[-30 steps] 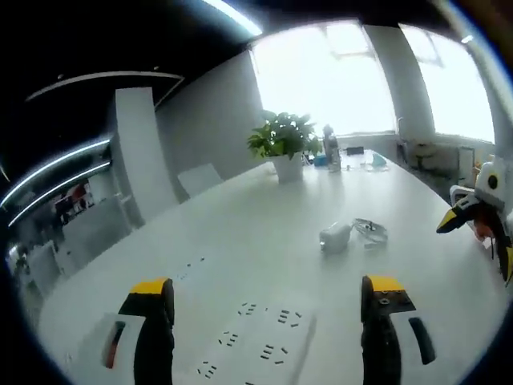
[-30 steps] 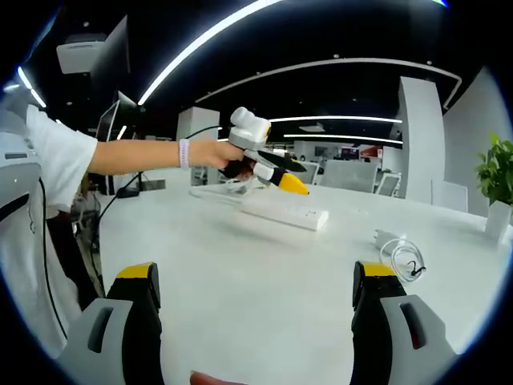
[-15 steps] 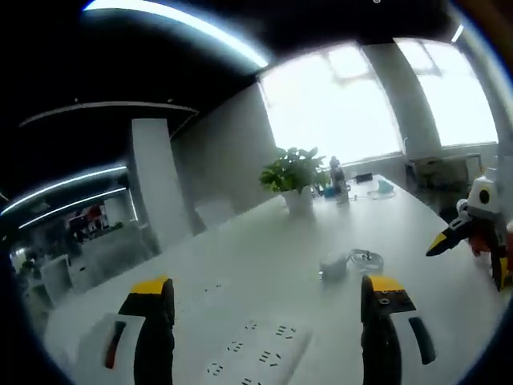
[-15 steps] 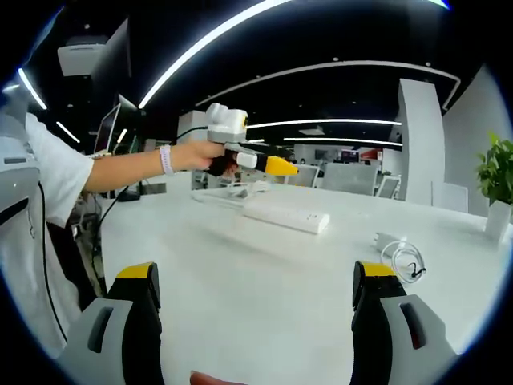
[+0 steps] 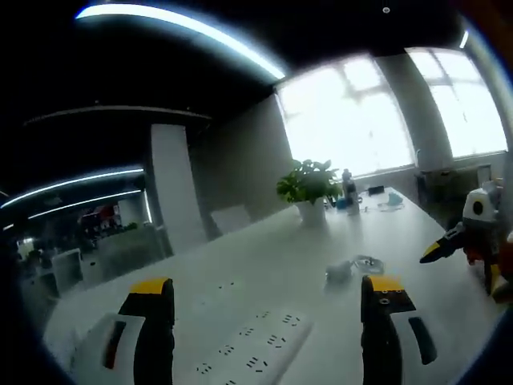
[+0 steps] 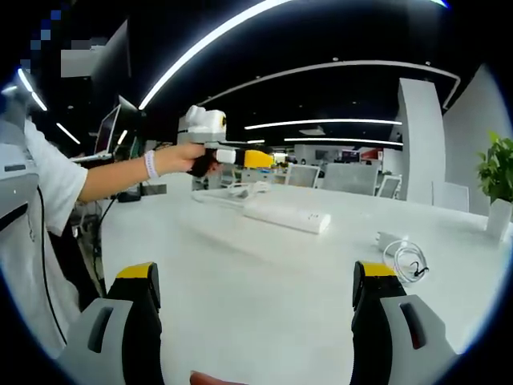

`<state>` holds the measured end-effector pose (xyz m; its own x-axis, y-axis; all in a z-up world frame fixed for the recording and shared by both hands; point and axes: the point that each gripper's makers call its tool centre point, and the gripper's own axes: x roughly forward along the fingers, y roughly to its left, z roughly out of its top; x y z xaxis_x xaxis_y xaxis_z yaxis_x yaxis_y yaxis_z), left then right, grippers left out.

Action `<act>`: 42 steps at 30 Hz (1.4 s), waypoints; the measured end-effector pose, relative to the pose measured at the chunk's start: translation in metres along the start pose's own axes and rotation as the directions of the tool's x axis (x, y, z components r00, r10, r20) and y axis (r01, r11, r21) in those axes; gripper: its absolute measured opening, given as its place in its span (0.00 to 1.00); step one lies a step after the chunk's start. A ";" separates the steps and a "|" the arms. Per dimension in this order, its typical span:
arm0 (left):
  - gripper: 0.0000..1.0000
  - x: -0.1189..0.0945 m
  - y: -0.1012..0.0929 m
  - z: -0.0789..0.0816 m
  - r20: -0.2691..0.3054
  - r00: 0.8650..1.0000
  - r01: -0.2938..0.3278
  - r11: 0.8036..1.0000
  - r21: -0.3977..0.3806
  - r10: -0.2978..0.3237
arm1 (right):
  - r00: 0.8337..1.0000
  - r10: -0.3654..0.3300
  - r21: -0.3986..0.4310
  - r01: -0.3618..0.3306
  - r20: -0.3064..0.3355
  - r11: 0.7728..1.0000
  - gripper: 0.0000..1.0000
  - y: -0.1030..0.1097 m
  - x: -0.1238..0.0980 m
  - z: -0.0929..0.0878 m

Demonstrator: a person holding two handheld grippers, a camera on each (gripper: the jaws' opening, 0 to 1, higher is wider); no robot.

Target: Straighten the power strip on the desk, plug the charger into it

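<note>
We see blown-out windows (image 5: 377,104) flooding the left gripper view with backlight, leaving the room's left side dim and softly blurred. In the right gripper view, ceiling light strips (image 6: 216,36) glare against dark surroundings; the counter (image 6: 264,273) gleams pale. Edges bow strongly.

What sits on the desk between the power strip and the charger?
Nothing: in the right gripper view, bare white desk separates the power strip from the charger and its coiled cable. The left gripper view shows that gap bare too.
</note>
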<state>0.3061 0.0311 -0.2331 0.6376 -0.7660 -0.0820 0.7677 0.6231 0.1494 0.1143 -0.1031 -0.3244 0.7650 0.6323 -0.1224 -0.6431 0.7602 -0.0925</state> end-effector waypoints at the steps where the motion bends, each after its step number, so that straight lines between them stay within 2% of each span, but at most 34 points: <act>1: 0.99 -0.003 0.001 0.000 0.006 1.000 -0.004 1.000 -0.002 0.004 | 1.000 0.000 0.000 0.000 0.000 1.000 1.00 0.000 0.000 0.000; 15: 0.99 -0.032 0.008 -0.002 0.034 0.998 -0.055 0.998 -0.034 0.057 | 1.000 0.005 0.007 -0.005 0.007 1.000 1.00 0.000 0.004 0.000; 21: 0.99 -0.049 0.005 -0.005 0.029 0.995 -0.094 0.995 -0.017 0.094 | 1.000 0.003 0.005 -0.004 0.012 1.000 1.00 -0.001 0.003 0.002; 23: 0.99 -0.057 0.005 -0.007 0.022 0.993 -0.120 0.993 0.013 0.120 | 1.000 0.005 0.005 -0.005 0.012 1.000 1.00 -0.001 0.004 0.003; 30: 0.99 -0.083 0.001 -0.004 0.044 0.987 -0.154 0.988 0.022 0.153 | 1.000 0.009 0.004 -0.009 0.015 1.000 1.00 0.000 0.006 0.004; 35: 0.99 -0.094 0.001 -0.004 0.049 0.984 -0.175 0.984 0.028 0.173 | 1.000 0.011 0.001 -0.011 0.018 1.000 1.00 0.001 0.007 0.006; 42: 0.99 -0.105 -0.006 -0.003 0.073 0.984 -0.160 0.986 -0.037 0.162 | 1.000 0.009 -0.001 -0.009 0.023 1.000 1.00 0.000 0.006 0.008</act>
<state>0.2351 0.1082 -0.2288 0.7475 -0.6641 0.0152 0.6576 0.7431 0.1240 0.1191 -0.0974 -0.3169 0.7597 0.6424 -0.1009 -0.6501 0.7542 -0.0926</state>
